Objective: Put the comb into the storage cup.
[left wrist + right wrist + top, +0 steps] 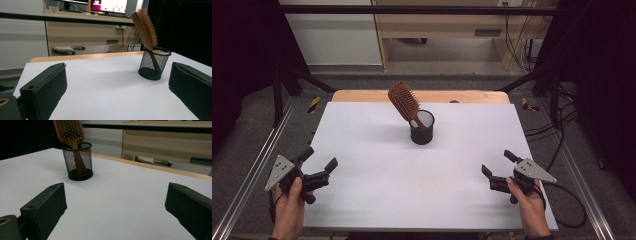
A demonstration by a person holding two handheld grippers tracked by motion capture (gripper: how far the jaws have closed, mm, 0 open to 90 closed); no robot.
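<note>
Left tool agape, right tool agape

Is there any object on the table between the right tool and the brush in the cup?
Nothing visible stands in the way. The right tool is open near the table's front right corner, and only bare white surface lies between it and the cup, where the brush leans, head up.
</note>
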